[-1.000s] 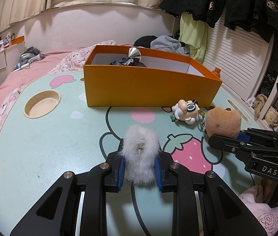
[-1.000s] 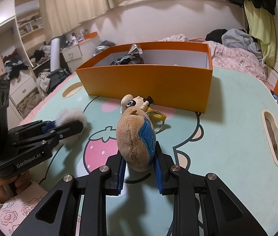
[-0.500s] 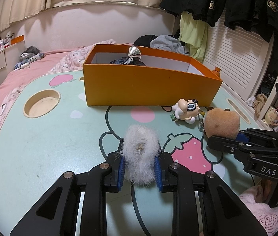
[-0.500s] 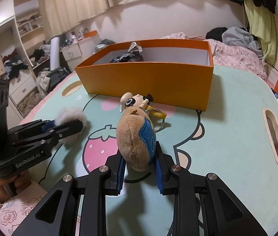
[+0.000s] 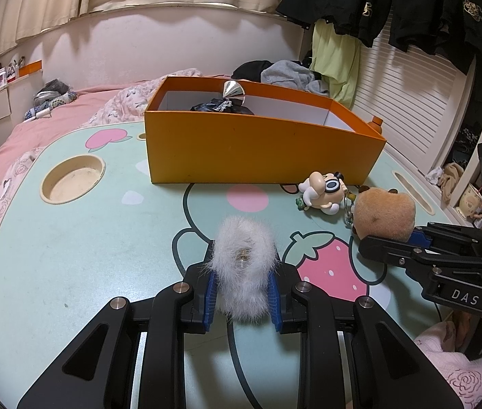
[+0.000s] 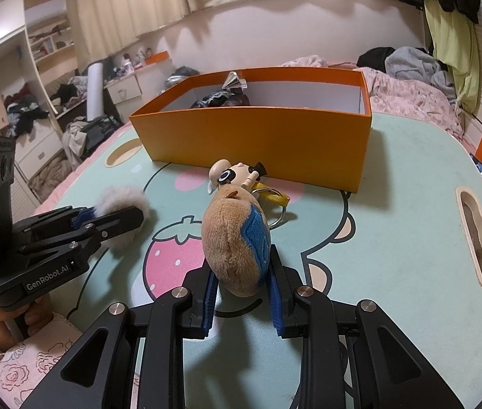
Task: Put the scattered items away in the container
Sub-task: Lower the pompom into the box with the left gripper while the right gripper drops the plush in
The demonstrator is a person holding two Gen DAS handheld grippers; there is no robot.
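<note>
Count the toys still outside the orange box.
3. White pom-pom in the left gripper; brown plush in the right gripper; cartoon figure on the table beside the box. Others may be hidden.

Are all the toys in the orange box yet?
Not yet. The orange box already holds a dark bundle and a silver cone. The left tool grips the white fluffy ball; the right tool grips the brown plush. The little figure is left on the table.
</note>
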